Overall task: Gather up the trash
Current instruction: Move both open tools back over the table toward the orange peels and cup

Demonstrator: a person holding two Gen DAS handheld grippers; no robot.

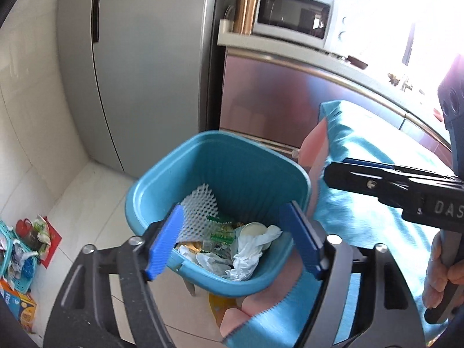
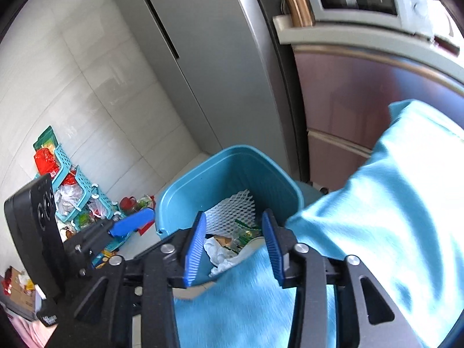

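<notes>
A blue plastic bin [image 1: 232, 168] stands on the floor beside a table draped in a blue cloth [image 1: 377, 203]. It holds white foam netting [image 1: 200, 208], crumpled white tissue [image 1: 249, 252], green wrappers [image 1: 220, 232] and a round lid. My left gripper [image 1: 232, 243] is open and empty just above the bin's near rim. My right gripper [image 2: 235, 249] is open and empty over the bin [image 2: 232, 174], which also shows the netting [image 2: 232, 211]. The right gripper's fingers [image 1: 362, 174] enter the left wrist view from the right. The left gripper [image 2: 130, 223] shows at left in the right wrist view.
A grey fridge [image 1: 139, 66] stands behind the bin, next to a steel cabinet [image 1: 275, 95] carrying a microwave [image 1: 293, 14] and a copper tumbler [image 1: 246, 8]. Teal baskets with packets and bags [image 2: 72, 197] sit on the white floor at left. A yellow item [image 1: 220, 304] lies under the bin.
</notes>
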